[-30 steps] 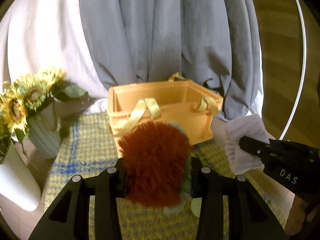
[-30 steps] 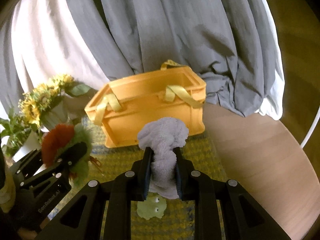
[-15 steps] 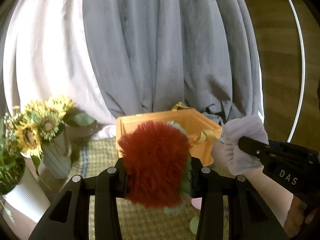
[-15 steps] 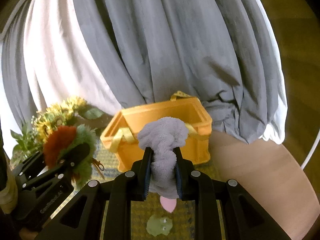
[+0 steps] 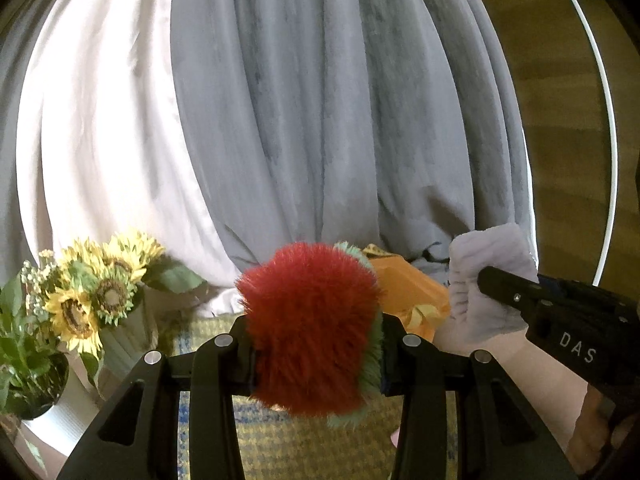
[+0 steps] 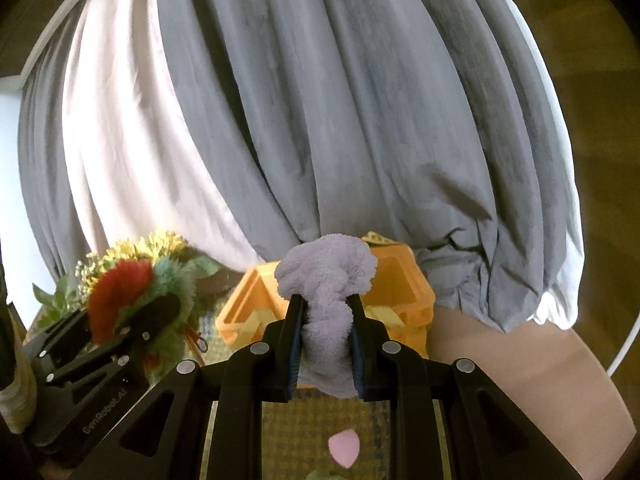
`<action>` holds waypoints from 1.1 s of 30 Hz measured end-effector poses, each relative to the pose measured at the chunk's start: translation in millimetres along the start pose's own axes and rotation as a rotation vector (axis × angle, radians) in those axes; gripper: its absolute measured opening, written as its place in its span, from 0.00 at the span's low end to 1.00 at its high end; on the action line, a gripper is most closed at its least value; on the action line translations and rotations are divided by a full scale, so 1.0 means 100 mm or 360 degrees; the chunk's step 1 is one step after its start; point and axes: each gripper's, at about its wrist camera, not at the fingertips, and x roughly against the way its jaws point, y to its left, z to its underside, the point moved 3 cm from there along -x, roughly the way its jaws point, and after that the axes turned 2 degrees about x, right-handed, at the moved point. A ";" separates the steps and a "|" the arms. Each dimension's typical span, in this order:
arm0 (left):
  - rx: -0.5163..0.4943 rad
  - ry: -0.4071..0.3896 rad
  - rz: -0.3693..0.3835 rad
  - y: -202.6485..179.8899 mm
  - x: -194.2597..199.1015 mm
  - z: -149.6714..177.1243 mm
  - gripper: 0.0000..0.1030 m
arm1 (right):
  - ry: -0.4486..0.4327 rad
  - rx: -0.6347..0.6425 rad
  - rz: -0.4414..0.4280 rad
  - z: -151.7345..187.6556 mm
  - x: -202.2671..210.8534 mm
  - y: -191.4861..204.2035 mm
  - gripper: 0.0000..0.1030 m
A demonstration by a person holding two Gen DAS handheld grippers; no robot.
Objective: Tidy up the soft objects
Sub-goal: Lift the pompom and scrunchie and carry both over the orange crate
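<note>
My left gripper [image 5: 316, 344] is shut on a fluffy red and green plush toy [image 5: 312, 328], held up in the air; it also shows in the right wrist view [image 6: 120, 300]. My right gripper [image 6: 324, 320] is shut on a soft lavender plush cloth [image 6: 326, 276], seen at right in the left wrist view [image 5: 488, 280]. The orange basket [image 6: 404, 280] with yellow ribbon handles sits beyond and below both grippers, partly hidden behind the held toys; it shows in the left wrist view [image 5: 404, 288].
A vase of sunflowers [image 5: 92, 296] stands at left with a white pot [image 5: 48, 416]. A yellow-blue checked mat [image 5: 280, 444] covers the wooden table [image 6: 516, 364]. A small pink piece [image 6: 344, 446] lies on the mat. Grey and white curtains [image 5: 320, 100] hang behind.
Both grippers have risen with their toys, so the basket has dropped lower in view and is more hidden. The green frog piece has nearly left the right view.
</note>
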 end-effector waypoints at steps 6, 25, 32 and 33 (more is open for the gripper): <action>0.0000 -0.0037 -0.0014 0.01 -0.10 -0.09 0.39 | -0.0040 0.0014 -0.0008 -0.12 -0.11 -0.02 0.21; -0.0008 -0.0088 -0.0040 0.11 -0.69 -0.36 0.39 | -0.0086 0.0014 -0.0034 -0.43 -0.66 -0.12 0.21; -0.0016 -0.0075 -0.0059 0.15 -0.97 -0.39 0.40 | -0.0074 0.0016 -0.0040 -0.48 -0.94 -0.17 0.21; -0.0016 -0.0071 -0.0059 0.15 -1.01 -0.39 0.40 | -0.0070 0.0016 -0.0041 -0.47 -0.98 -0.17 0.21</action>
